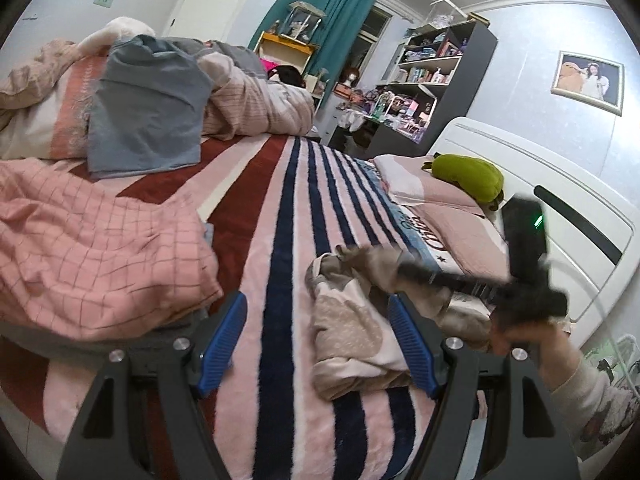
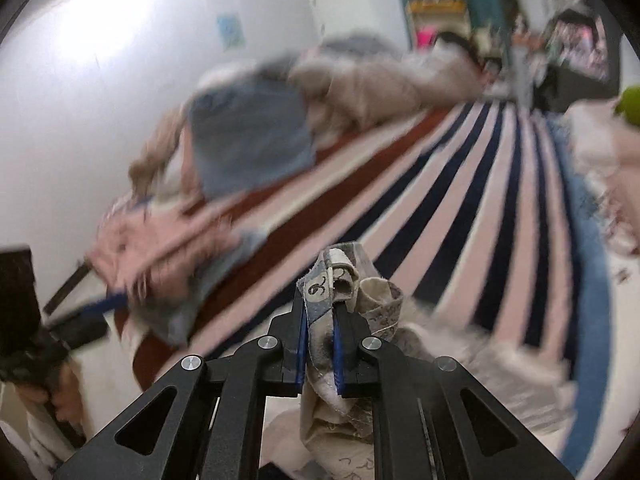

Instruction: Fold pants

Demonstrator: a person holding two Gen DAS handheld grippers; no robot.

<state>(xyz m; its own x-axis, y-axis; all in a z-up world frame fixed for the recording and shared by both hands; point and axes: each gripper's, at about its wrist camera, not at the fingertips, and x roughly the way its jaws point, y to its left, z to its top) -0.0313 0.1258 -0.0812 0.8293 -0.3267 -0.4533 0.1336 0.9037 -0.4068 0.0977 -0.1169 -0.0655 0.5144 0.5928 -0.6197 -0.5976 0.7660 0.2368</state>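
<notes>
The pants (image 1: 352,320) are beige patterned cloth, crumpled on the pink and navy striped blanket (image 1: 280,240). My left gripper (image 1: 318,340) is open and empty, its blue pads to either side of the blanket, the right pad beside the pants. My right gripper (image 2: 320,316) is shut on a bunched edge of the pants (image 2: 344,280) and holds it lifted above the blanket (image 2: 460,200). The right gripper also shows in the left wrist view (image 1: 404,270), blurred, pinching the top of the pants.
A pink checked quilt (image 1: 92,240) lies at the left. A folded grey-blue garment (image 1: 148,116) rests on bedding behind. A green plush toy (image 1: 468,176) sits on a pillow by the white headboard (image 1: 560,200). Shelves (image 1: 432,72) stand at the back.
</notes>
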